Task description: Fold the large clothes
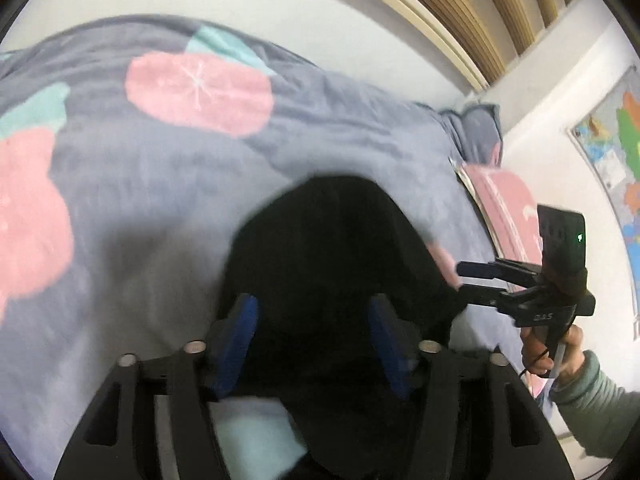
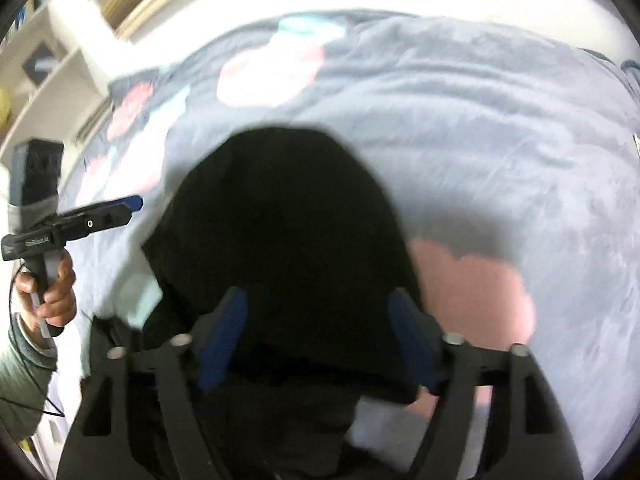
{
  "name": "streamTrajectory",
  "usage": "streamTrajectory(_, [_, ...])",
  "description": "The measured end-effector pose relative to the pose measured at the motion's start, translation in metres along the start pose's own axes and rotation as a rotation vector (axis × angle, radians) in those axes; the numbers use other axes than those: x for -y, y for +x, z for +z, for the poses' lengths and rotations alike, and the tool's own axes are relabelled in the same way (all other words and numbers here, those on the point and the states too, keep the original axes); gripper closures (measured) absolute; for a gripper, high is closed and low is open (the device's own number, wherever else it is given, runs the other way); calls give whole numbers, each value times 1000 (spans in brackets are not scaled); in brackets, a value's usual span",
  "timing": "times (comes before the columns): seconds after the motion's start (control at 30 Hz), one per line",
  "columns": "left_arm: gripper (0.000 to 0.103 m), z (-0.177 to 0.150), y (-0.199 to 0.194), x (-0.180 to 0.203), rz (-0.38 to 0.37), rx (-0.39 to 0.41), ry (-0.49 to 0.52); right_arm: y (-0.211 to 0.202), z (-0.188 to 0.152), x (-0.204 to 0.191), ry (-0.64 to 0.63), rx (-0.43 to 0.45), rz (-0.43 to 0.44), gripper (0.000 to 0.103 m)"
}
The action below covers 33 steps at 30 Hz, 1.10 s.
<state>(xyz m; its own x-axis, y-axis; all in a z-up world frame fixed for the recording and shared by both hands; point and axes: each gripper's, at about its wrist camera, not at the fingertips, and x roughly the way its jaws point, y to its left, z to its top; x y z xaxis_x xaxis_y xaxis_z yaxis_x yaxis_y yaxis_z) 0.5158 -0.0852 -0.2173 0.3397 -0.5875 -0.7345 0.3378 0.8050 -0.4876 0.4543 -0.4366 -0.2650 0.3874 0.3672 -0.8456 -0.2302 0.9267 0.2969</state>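
Both my wrist cams look steeply down, close over the bed cover (image 1: 168, 184). They share the black garment (image 1: 336, 240), and each catches the other gripper side-on.

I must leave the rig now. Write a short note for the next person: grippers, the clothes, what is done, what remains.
Left gripper: jaws open, holding nothing.
Right gripper: jaws open, holding nothing.
Black fabric garment: lies in a rounded heap on the grey bedspread with pink fruit prints, below both grippers.
Done: garment released; how far it is folded is unclear, frames are blurred.
Left: check the fold, finish it if needed.
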Motion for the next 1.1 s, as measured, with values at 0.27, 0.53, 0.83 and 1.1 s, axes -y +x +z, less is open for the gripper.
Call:
streamTrajectory(0.27, [37, 33, 55, -52, -39, -140, -95, 47, 50, 12, -4, -67, 3, 25])
streamTrajectory(0.53, [37, 38, 117, -67, -280, -255, -199, 121, 71, 0, -12, -200, 156, 52])
streamTrajectory(0.83, [83, 18, 47, 0, -248, -96, 71, 24, 40, -73, -242, -36, 77, 87])
streamTrajectory(1.1, [83, -45, -58, 89, -136, -42, 295, -96, -37, -136, -332, 109, -34, 87])
